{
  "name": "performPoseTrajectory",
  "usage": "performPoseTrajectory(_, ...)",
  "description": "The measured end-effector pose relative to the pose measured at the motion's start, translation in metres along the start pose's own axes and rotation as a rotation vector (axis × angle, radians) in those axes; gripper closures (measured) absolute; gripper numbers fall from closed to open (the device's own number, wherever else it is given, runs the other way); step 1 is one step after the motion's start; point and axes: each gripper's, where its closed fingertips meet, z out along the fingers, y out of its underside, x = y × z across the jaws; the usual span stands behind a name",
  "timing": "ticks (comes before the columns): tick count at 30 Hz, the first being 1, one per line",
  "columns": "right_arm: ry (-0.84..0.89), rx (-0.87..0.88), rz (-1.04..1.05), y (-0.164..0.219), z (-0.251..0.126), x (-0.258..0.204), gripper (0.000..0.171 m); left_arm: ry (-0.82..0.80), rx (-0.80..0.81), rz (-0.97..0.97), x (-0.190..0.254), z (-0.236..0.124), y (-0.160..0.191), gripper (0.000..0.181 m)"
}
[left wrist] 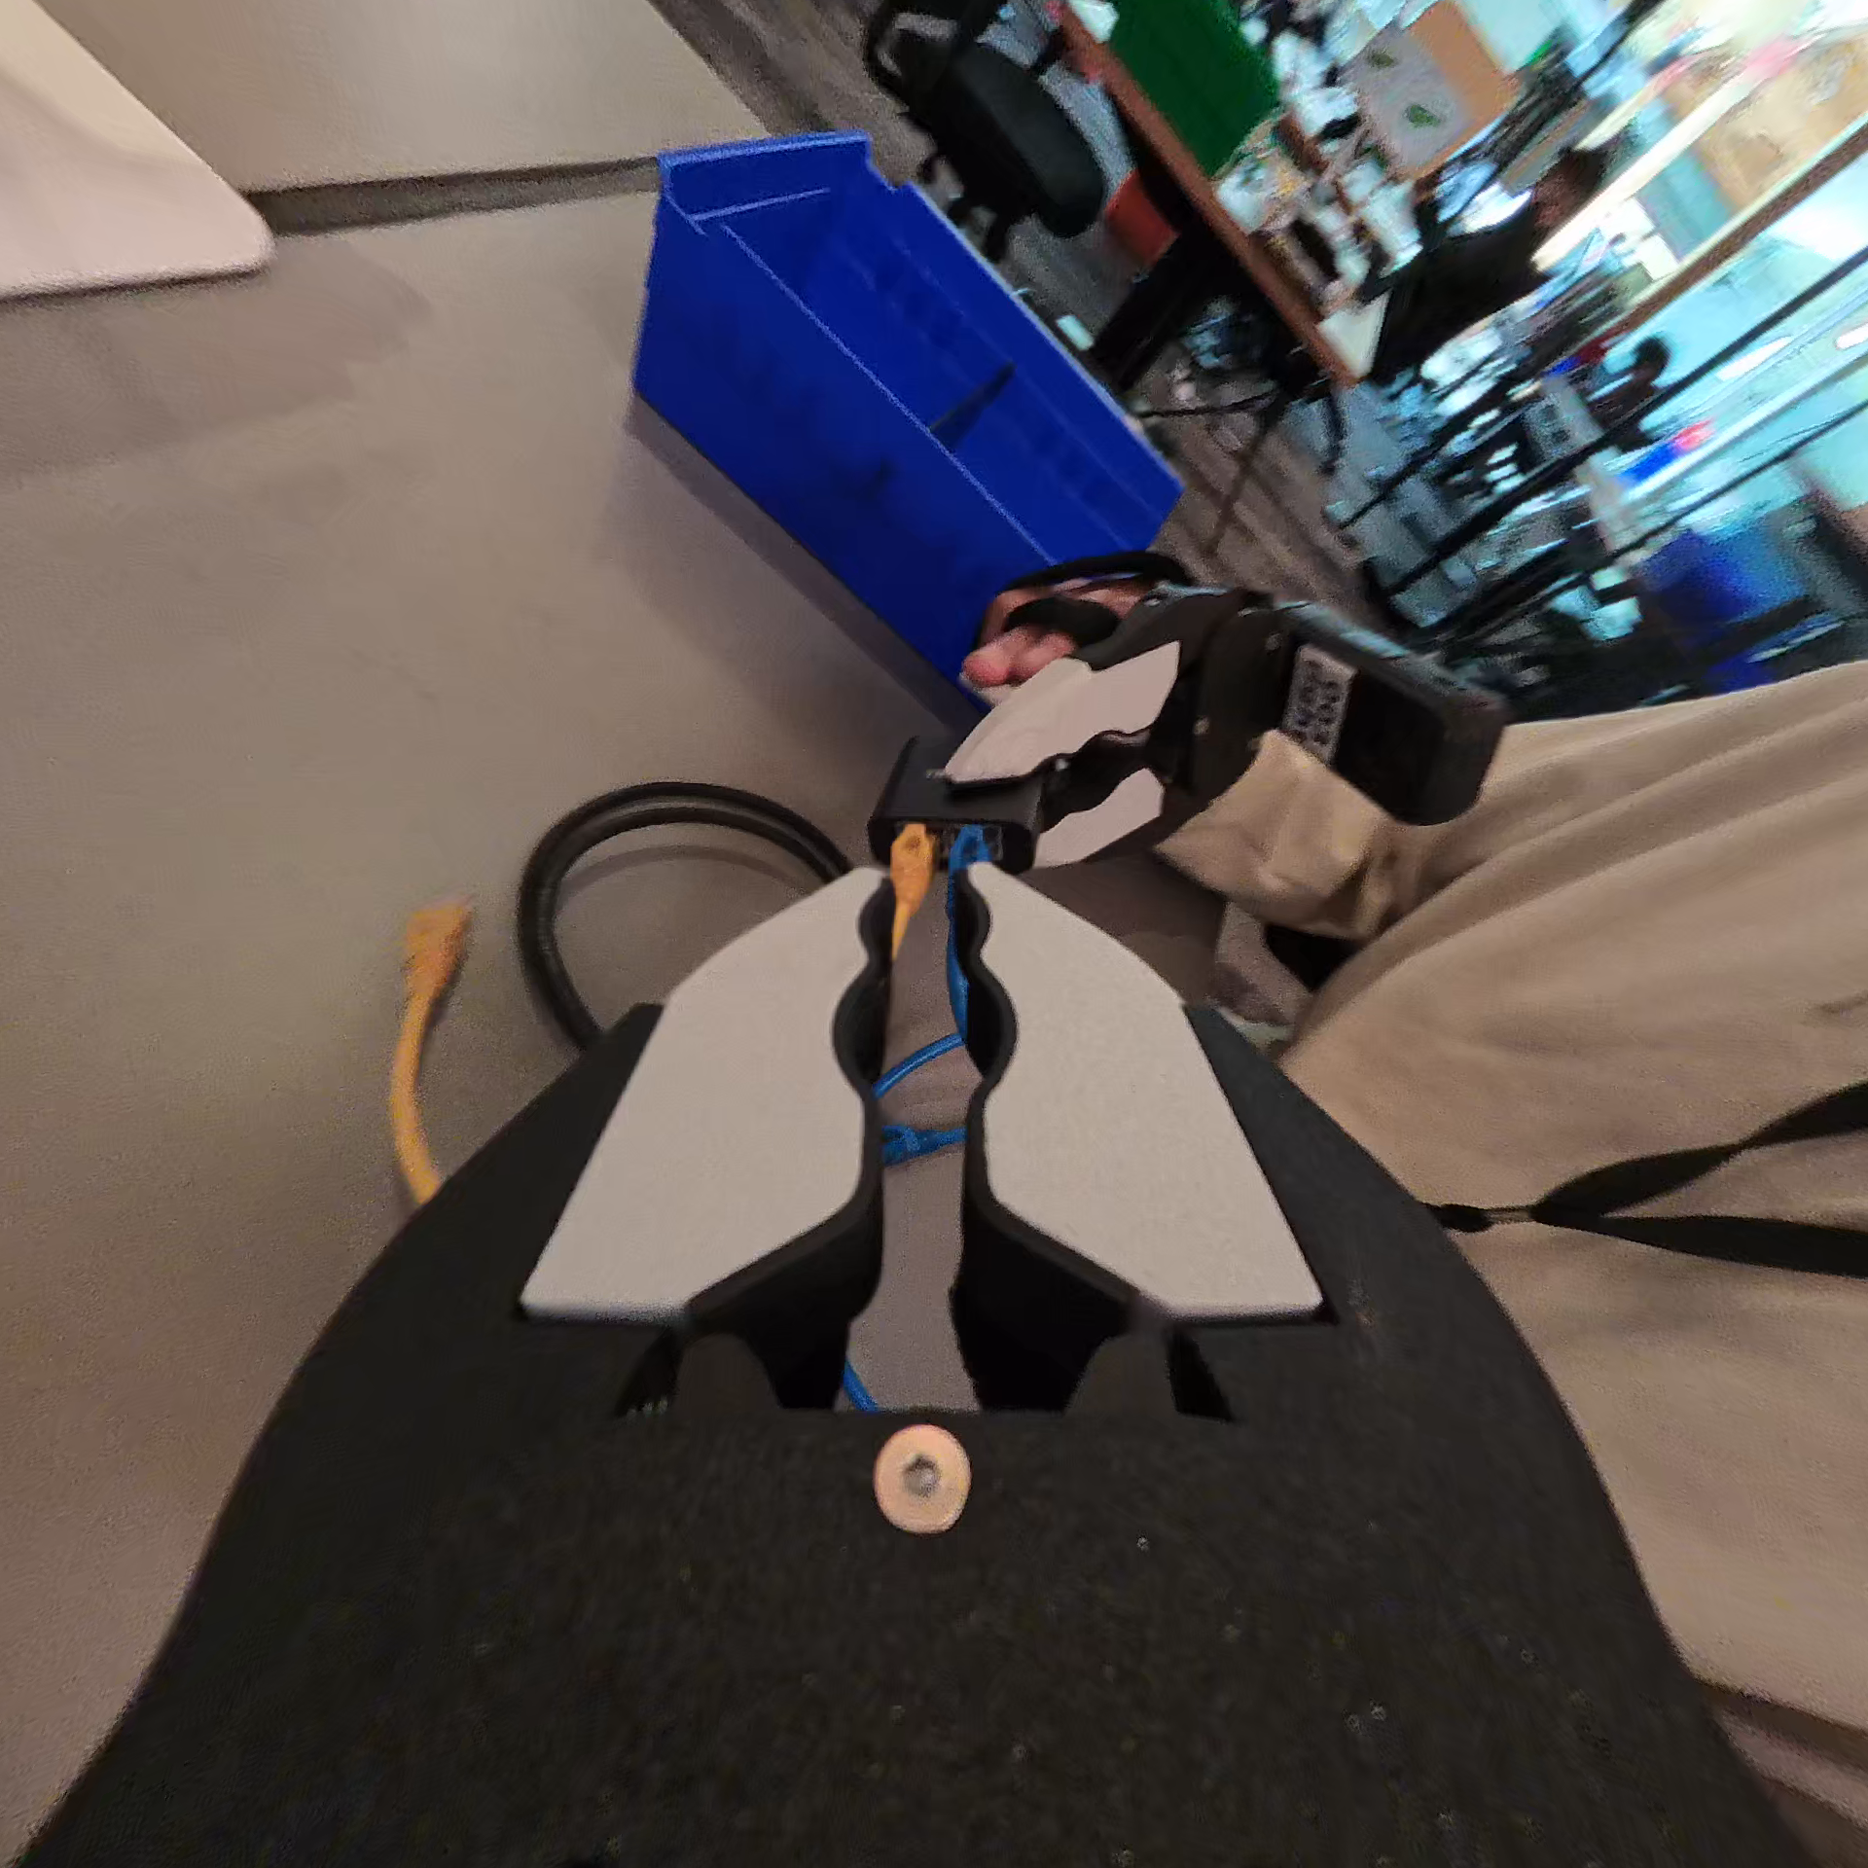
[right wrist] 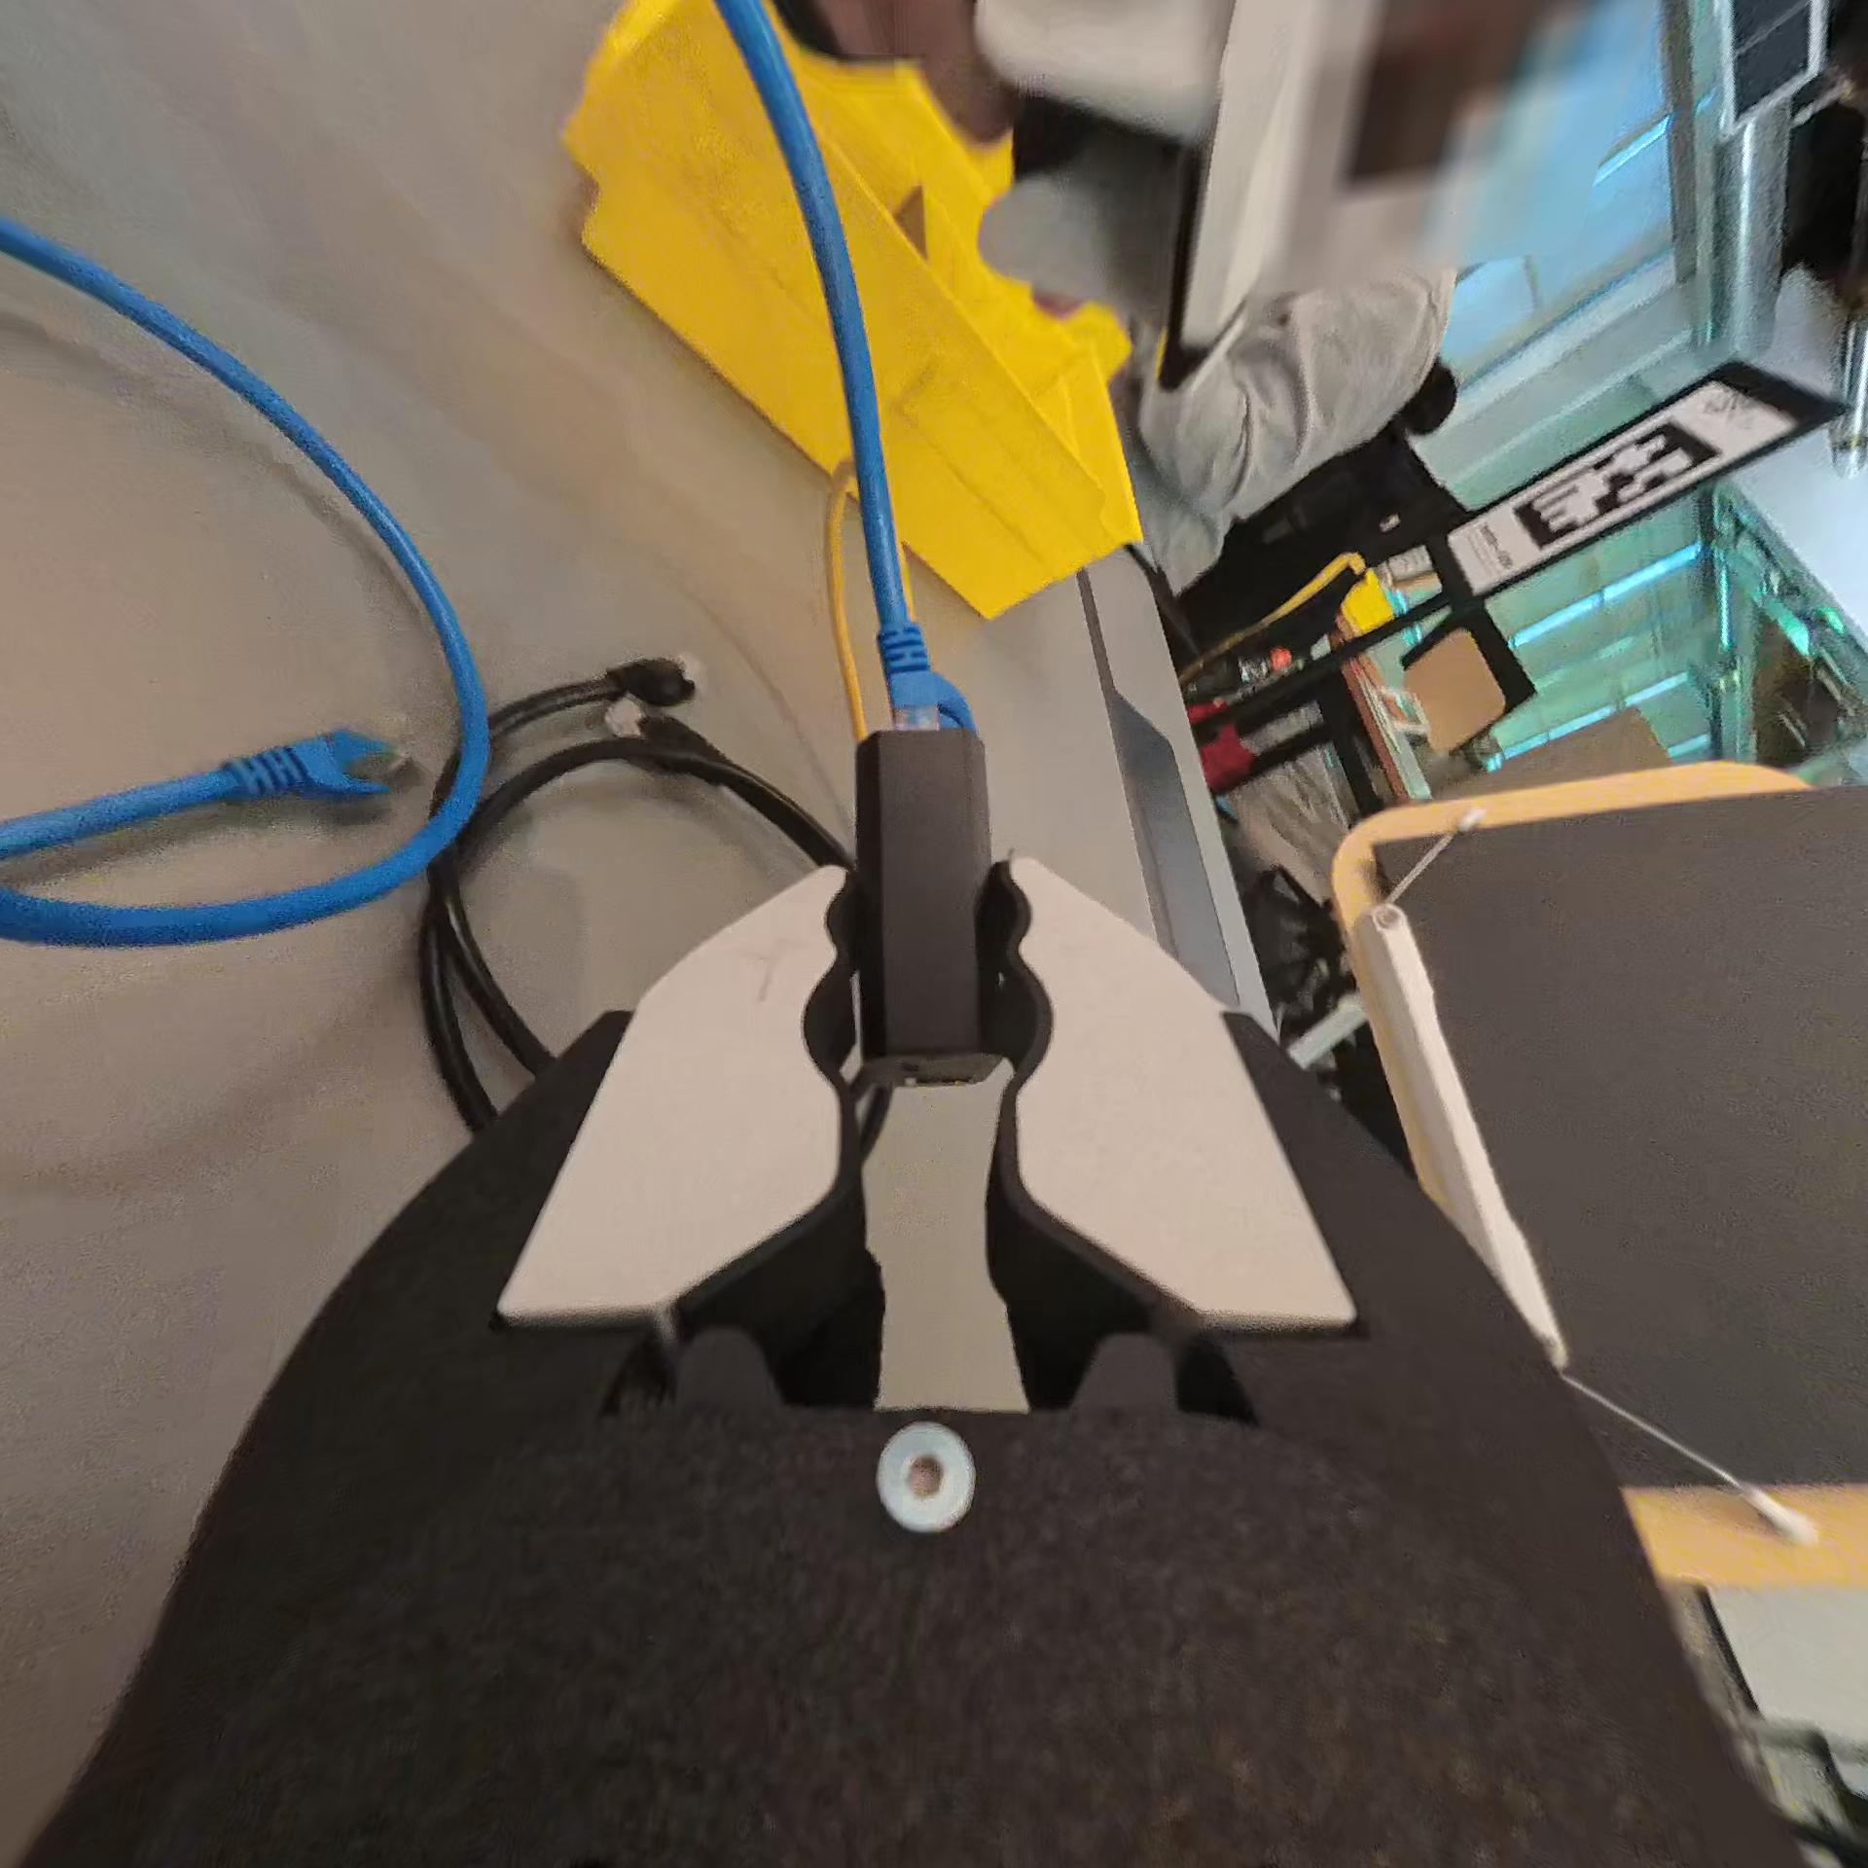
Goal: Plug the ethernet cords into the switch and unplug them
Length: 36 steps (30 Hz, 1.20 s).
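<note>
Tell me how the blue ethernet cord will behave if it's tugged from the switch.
The blue ethernet cord is probably floppy: it lies in loose loops. The small switch looks light and would likely follow the tug, were the right gripper not clamping it.

Black switch (right wrist: pixel 918 890), blue cord (right wrist: pixel 859 384)

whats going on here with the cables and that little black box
A person is working with a tool in each hand. The right tool is clamped on a small black switch, holding it off the table. A yellow cord and a blue cord are both plugged into it. The left tool sits just in front of those plugs, its fingers close together, with the cords running between them.
</note>
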Motion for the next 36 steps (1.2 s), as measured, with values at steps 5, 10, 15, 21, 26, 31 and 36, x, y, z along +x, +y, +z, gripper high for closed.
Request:
performPoseTrajectory(5,-0.003,-0.203,-0.051,-0.004,-0.011,0.011,0.147,-0.181,-0.213,0.261,0.031,0.023,0.024,0.158)
performPoseTrajectory(10,-0.067,-0.243,-0.174,-0.037,-0.027,0.009,0.147,-0.436,-0.377,0.524,0.015,0.049,0.042,0.147)
performPoseTrajectory(15,-0.145,-0.185,-0.124,-0.055,-0.046,0.002,0.148,-0.262,-0.394,0.612,0.037,0.065,0.054,0.171)
performPoseTrajectory(21,-0.240,0.126,0.156,-0.096,-0.058,0.002,0.150,-0.191,-0.358,0.709,0.041,0.088,0.057,0.172)
performPoseTrajectory(26,-0.220,0.124,0.193,-0.096,-0.058,0.011,0.171,-0.316,-0.412,0.775,0.016,0.095,0.064,0.175)
performPoseTrajectory(31,-0.110,0.035,0.327,-0.062,-0.071,0.027,0.160,-0.230,-0.402,0.655,0.001,0.098,0.084,0.176)
performPoseTrajectory(36,-0.074,0.000,0.444,-0.030,-0.082,-0.001,0.115,-0.144,-0.340,0.588,0.002,0.090,0.084,0.176)
